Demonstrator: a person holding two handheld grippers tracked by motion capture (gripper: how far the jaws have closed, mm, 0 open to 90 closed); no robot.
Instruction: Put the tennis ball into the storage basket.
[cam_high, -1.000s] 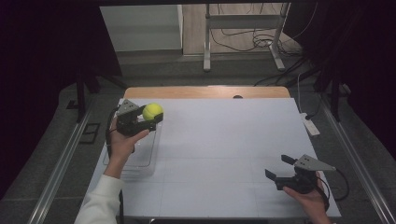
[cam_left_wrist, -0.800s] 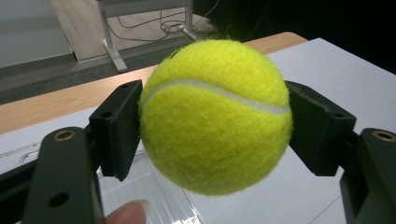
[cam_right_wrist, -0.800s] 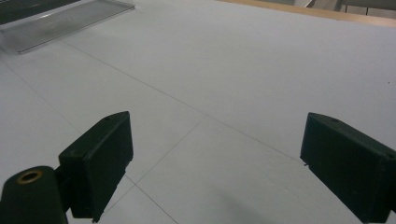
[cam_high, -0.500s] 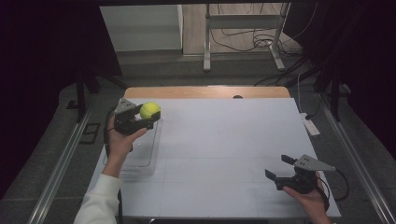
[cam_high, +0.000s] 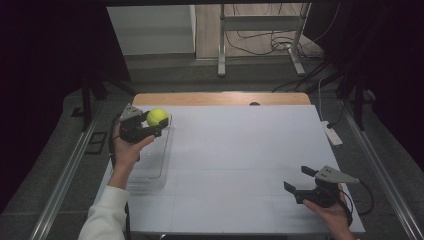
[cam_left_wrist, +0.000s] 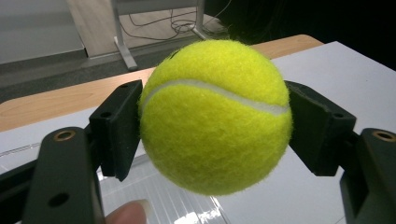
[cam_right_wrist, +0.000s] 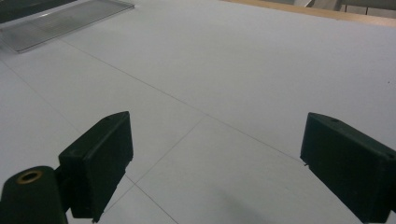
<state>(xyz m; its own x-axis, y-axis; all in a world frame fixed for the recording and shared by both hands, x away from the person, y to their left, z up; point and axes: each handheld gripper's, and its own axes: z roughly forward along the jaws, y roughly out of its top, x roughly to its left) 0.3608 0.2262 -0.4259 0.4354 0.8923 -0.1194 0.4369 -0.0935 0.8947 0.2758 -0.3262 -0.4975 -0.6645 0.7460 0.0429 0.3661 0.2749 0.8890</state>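
The tennis ball (cam_left_wrist: 215, 116) sat clamped between the two black fingers (cam_left_wrist: 116, 128) of the left gripper (cam_high: 152, 124), one pad pressed to each side at about its widest girth, with the white seam running across the face toward the camera. In the high view the tennis ball (cam_high: 157, 116) was held in the air above the far end of the clear tray (cam_high: 150, 172), which lay on the counter (cam_high: 240, 160) near its left edge. Judging by its look, the ball was light, with a fuzzy felt cover that should give the pads good friction; it would yield a little under pressure and spring back, so nothing about it seemed fragile. Being round, it would likely roll once set on a flat surface, so a hold across the middle, as here, seemed the safest. The right gripper (cam_high: 300, 181) rested well away from the tray, by the counter's near right corner, its fingers (cam_right_wrist: 95, 163) apart with nothing between them.
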